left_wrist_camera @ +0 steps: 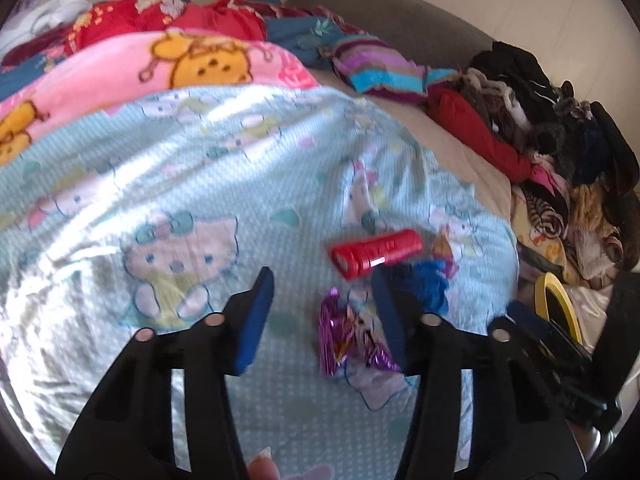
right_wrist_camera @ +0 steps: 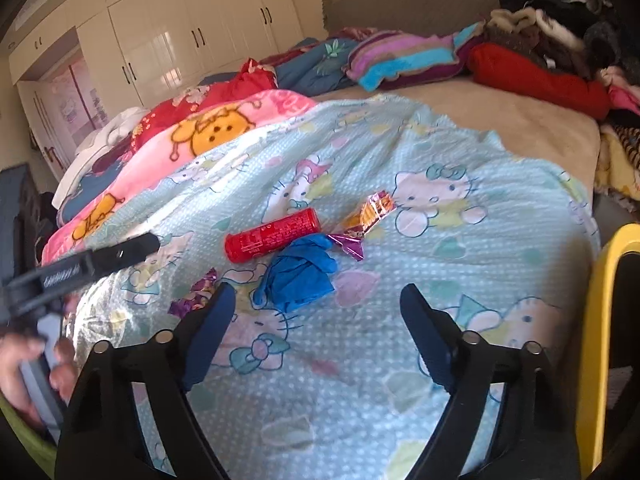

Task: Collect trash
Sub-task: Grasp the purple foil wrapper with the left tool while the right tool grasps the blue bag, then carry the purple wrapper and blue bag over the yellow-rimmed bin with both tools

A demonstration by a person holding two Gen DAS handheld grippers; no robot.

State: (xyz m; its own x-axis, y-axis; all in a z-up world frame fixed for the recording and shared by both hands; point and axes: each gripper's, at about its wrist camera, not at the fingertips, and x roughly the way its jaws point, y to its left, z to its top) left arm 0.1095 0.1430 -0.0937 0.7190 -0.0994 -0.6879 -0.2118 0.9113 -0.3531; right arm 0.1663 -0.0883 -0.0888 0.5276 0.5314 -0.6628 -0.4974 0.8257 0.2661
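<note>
Jaws apart on both grippers, we hover the left gripper [left_wrist_camera: 322, 280] over the purple wrapper [left_wrist_camera: 352, 334], nearer than our right gripper [right_wrist_camera: 316, 296], which faces the blue glove [right_wrist_camera: 298, 274].

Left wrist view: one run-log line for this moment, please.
stage: reaching for trash | left claw: open over purple wrapper, not gripping | right claw: open, empty, near blue glove | red can: on blanket

Bed [right_wrist_camera: 500, 120] with light blue cartoon-cat blanket [right_wrist_camera: 360, 360]; on it red can [right_wrist_camera: 272, 234], crumpled blue glove [right_wrist_camera: 298, 276], orange wrapper [right_wrist_camera: 374, 210], purple foil wrapper [left_wrist_camera: 352, 334]. Clothes pile [left_wrist_camera: 560, 140], probably laundry, along far edge.
</note>
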